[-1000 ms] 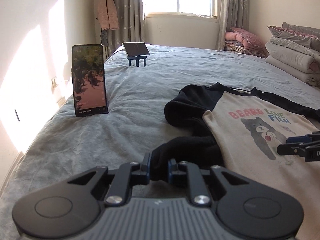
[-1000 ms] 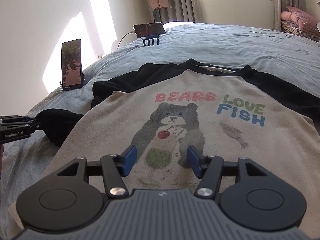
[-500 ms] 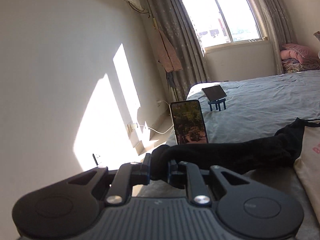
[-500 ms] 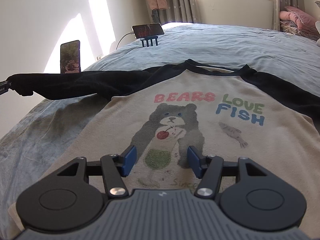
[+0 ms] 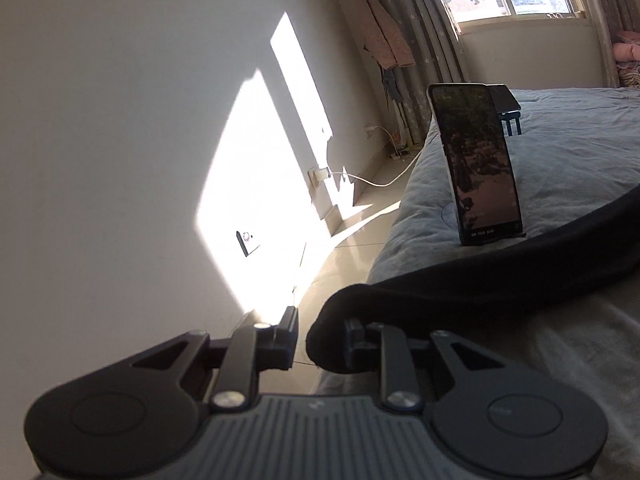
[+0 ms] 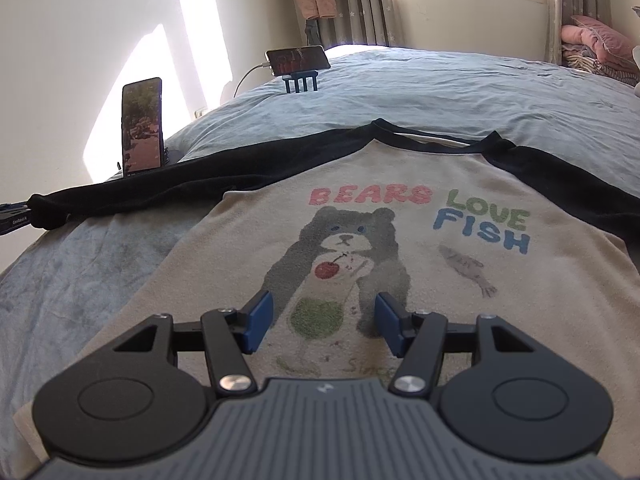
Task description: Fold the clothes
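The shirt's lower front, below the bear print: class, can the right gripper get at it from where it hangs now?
Probably yes. The right gripper hangs open and empty just above the shirt, nothing lying between its jaws and the cloth. The upright phone stands well off to the side.

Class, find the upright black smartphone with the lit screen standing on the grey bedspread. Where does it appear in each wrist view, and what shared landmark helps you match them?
Left wrist view: the upright black smartphone stands right of centre, large, just behind the stretched black sleeve.
Right wrist view: the same phone is small, at upper left, near the bed's edge.
Shared landmark: the black sleeve passing in front of it.
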Demonstrator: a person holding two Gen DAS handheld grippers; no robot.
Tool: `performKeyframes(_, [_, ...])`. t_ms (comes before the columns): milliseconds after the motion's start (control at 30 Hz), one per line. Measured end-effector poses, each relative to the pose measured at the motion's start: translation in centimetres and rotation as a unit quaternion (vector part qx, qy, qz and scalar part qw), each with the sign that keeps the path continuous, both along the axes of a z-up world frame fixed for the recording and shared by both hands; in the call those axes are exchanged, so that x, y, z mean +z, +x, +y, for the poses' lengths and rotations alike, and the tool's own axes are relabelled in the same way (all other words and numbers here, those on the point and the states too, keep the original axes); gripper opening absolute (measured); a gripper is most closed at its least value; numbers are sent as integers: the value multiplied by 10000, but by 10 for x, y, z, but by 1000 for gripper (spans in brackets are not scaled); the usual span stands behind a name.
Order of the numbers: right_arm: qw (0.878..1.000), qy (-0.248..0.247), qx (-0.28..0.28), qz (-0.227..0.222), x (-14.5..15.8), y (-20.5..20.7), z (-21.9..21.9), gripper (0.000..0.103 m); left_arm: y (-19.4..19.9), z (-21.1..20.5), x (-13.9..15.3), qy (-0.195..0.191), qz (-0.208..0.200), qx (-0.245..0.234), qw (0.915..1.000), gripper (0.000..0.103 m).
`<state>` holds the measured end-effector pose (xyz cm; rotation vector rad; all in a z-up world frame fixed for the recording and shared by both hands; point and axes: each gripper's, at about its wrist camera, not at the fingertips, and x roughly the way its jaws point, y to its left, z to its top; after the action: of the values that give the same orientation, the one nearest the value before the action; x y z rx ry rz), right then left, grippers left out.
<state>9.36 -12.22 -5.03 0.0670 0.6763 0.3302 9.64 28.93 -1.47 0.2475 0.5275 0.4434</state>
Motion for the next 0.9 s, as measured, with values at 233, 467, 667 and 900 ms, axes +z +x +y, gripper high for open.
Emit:
performKeyframes(233, [9994, -138, 316, -76, 8, 3, 16, 61, -5, 33, 10, -812, 36, 296, 9962, 43])
performKeyframes(467, [9972, -329, 662, -117, 10, 8, 39, 61, 2, 33, 8, 111, 108, 379, 9992, 47])
performKeyframes(667, [9952, -490, 831, -143, 12, 18, 55, 61, -12, 46, -5, 1306, 343, 792, 9877, 49])
performKeyframes(900, [9903, -638, 1196, -295, 19, 30, 95, 61, -30, 114, 2, -1233, 283, 837, 9884, 49])
